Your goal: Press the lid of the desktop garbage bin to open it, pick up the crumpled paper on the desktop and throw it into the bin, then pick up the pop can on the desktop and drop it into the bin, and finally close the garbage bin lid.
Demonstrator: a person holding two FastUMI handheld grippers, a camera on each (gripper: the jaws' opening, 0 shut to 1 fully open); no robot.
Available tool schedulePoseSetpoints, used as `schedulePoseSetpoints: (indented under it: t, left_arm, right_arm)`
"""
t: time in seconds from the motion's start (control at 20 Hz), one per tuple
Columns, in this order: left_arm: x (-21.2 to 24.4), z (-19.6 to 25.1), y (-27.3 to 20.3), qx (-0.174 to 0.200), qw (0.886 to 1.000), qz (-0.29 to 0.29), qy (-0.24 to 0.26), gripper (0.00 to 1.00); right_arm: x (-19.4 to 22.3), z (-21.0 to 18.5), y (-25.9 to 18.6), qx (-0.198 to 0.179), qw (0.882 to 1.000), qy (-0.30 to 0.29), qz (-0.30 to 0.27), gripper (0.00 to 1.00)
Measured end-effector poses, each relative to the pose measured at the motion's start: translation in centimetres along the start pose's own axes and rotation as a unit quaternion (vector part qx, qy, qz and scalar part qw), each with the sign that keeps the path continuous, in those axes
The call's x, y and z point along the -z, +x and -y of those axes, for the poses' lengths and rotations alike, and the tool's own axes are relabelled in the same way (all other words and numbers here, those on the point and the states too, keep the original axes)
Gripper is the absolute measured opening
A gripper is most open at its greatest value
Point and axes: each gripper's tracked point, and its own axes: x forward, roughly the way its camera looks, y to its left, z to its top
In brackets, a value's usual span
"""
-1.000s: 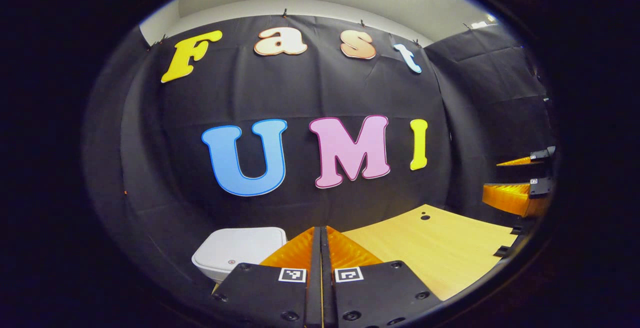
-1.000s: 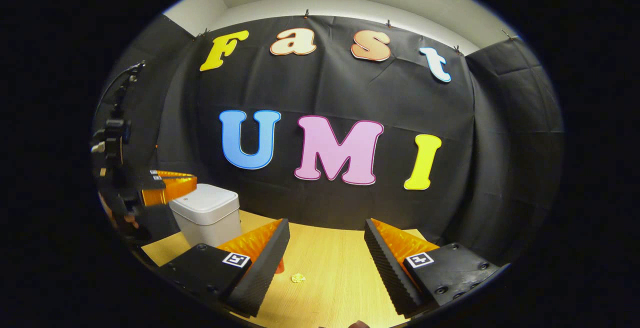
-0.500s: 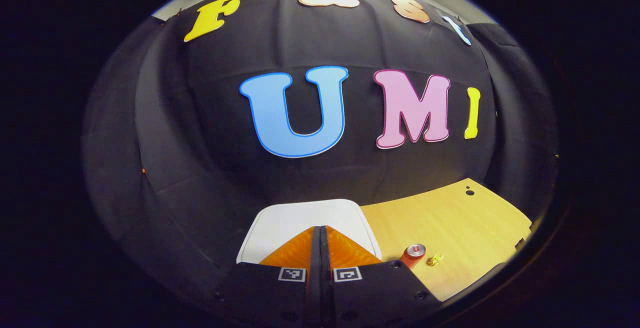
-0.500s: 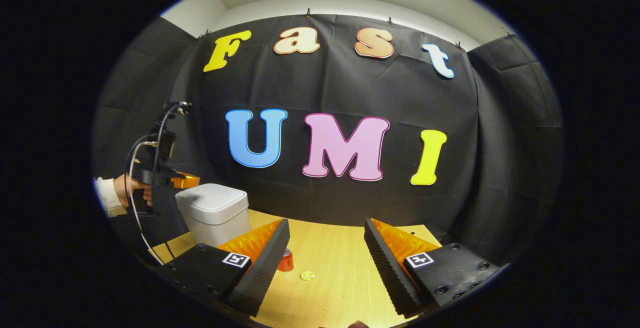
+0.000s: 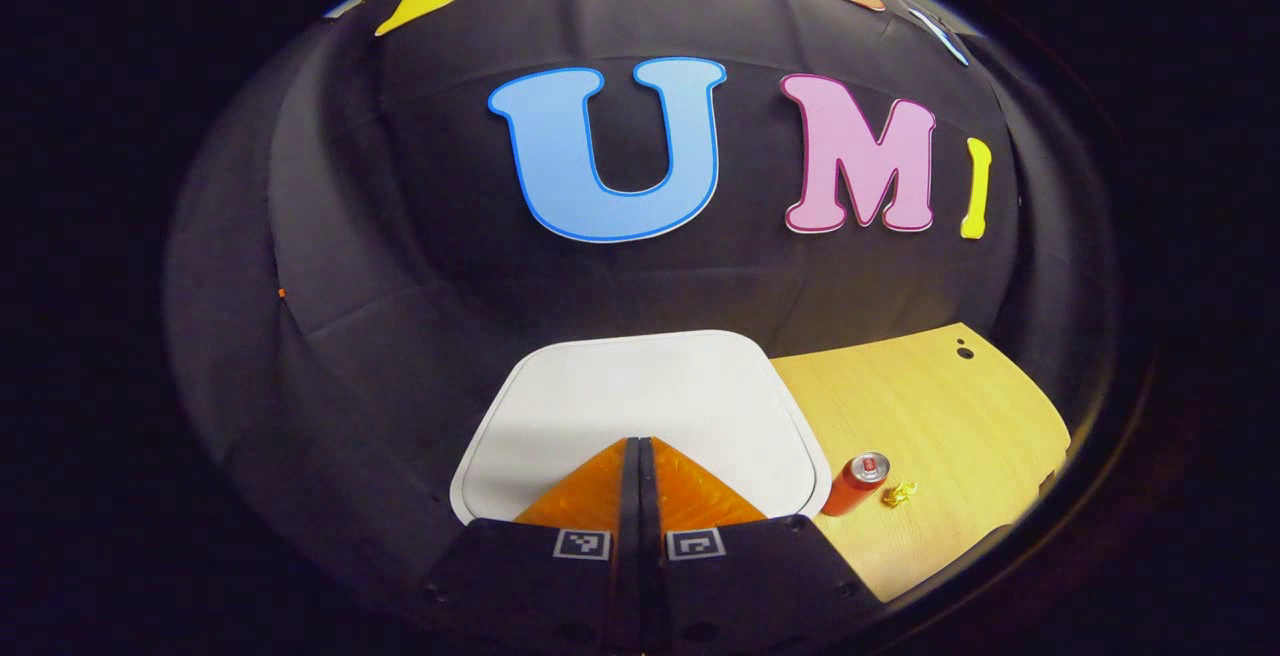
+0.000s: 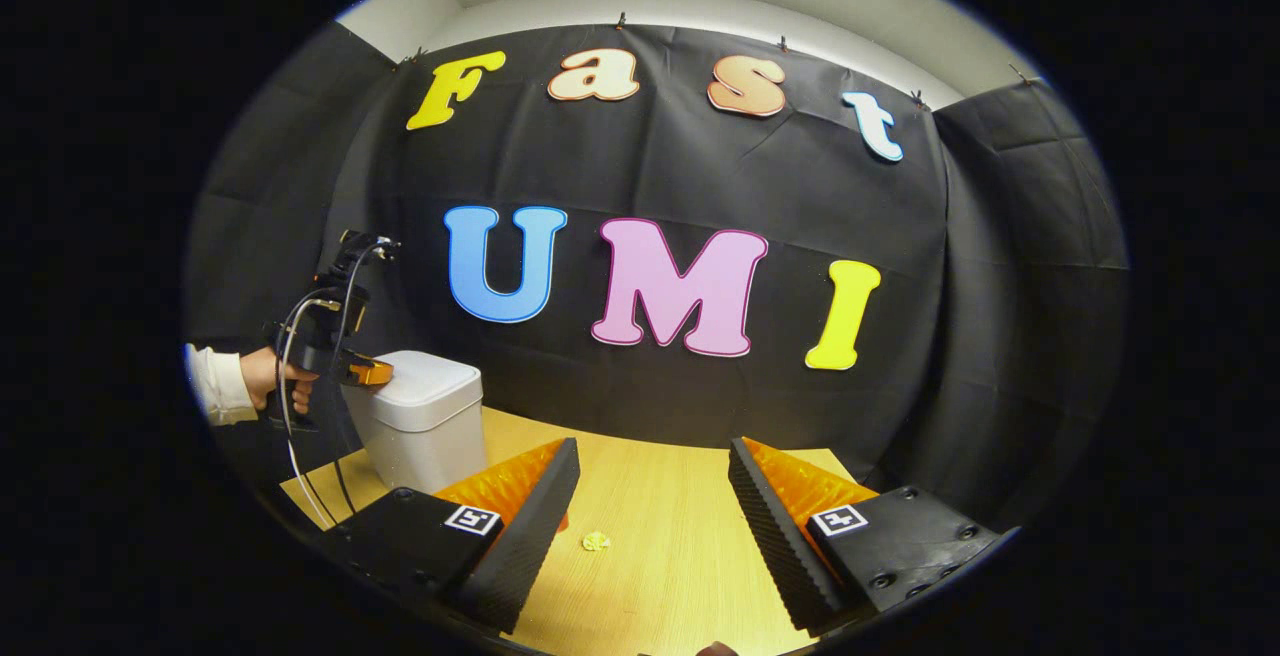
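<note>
The white garbage bin (image 5: 640, 386) has its lid down, and the lid lies right under my left gripper (image 5: 640, 441). That gripper is shut with nothing between its fingers. In the right gripper view, the left gripper (image 6: 365, 371) rests at the left edge of the bin (image 6: 425, 426) top; whether it touches the lid I cannot tell. A red pop can (image 5: 858, 483) stands on the table just right of the bin, with the yellow crumpled paper (image 5: 898, 493) beside it. My right gripper (image 6: 652, 456) is open above the table, with the paper (image 6: 596, 540) lying below, near its left finger.
The wooden table (image 5: 930, 406) stretches right of the bin, with a small hole near its far corner. A person's hand (image 6: 262, 376) in a white sleeve holds the left gripper, and cables hang from it. Black cloth walls close the booth behind the bin.
My left gripper swung left and came down over the bin lid, staying shut. The lid now looks much larger under it. My right gripper barely moved and stayed open.
</note>
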Motion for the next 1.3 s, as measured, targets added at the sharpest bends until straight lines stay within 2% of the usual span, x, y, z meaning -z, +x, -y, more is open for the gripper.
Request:
schedulePoseSetpoints:
  t: [0.15, 0.35, 0.45, 0.5, 0.55, 0.6, 0.65, 0.7, 0.75, 0.8, 0.85, 1.0, 1.3]
  left_arm:
    - [0.2, 0.1, -0.1, -0.010, 1.000, -0.009, 0.004, 0.07]
    - [-0.8, 0.1, -0.7, -0.008, 0.999, 0.017, 0.027, 0.07]
    - [-1.6, 0.4, -1.0, 0.007, 0.999, 0.037, 0.003, 0.08]
    - [-2.3, 0.5, -1.5, 0.012, 0.999, 0.047, -0.006, 0.21]
    - [-3.1, 0.1, -2.2, 0.007, 0.998, 0.066, -0.005, 0.24]
    - [-4.5, -0.4, -3.1, -0.001, 0.996, 0.093, 0.007, 0.34]
    - [-5.9, -0.9, -4.3, -0.010, 0.992, 0.124, 0.020, 0.37]
    - [-7.6, -1.0, -5.5, -0.016, 0.988, 0.153, 0.029, 0.50]
    - [-9.1, -1.0, -6.8, -0.018, 0.983, 0.179, 0.026, 0.63]
    - [-10.1, -1.1, -8.0, -0.020, 0.980, 0.199, 0.016, 0.99]
    - [-10.5, -0.8, -9.0, -0.019, 0.977, 0.214, 0.010, 0.96]
    - [-10.6, 0.4, -12.0, -0.003, 0.973, 0.232, 0.003, 0.95]
    - [-6.8, 1.7, -17.8, 0.019, 0.973, 0.230, -0.015, 0.96]
  right_arm:
    - [0.0, 0.0, -0.1, 0.001, 1.000, -0.005, 0.000, 0.96]
    - [-0.5, 0.4, -0.1, 0.001, 1.000, -0.005, 0.005, 0.96]
    - [-0.6, 0.6, 0.0, 0.003, 1.000, -0.001, 0.004, 0.96]
    - [-0.6, 0.5, 0.1, 0.003, 1.000, 0.000, 0.001, 0.96]
    - [-0.7, 0.6, 0.1, 0.003, 1.000, 0.000, 0.001, 0.96]
    - [-0.8, 0.5, 0.1, 0.002, 1.000, 0.000, 0.001, 0.96]
    - [-0.7, 0.3, 0.1, 0.000, 1.000, -0.001, 0.002, 0.97]
    - [-0.7, 0.1, 0.3, -0.002, 1.000, -0.002, 0.000, 0.97]
    - [-0.6, -0.1, 0.4, -0.005, 1.000, -0.002, -0.002, 0.97]
    - [-0.5, -0.4, 0.5, -0.009, 1.000, -0.001, -0.004, 0.97]
    - [-0.4, -0.6, 0.8, -0.014, 1.000, 0.003, -0.008, 0.97]
    - [0.6, -1.1, 1.9, -0.032, 0.999, 0.012, -0.031, 0.96]
    - [3.8, -2.0, 5.5, -0.074, 0.991, 0.030, -0.104, 0.97]
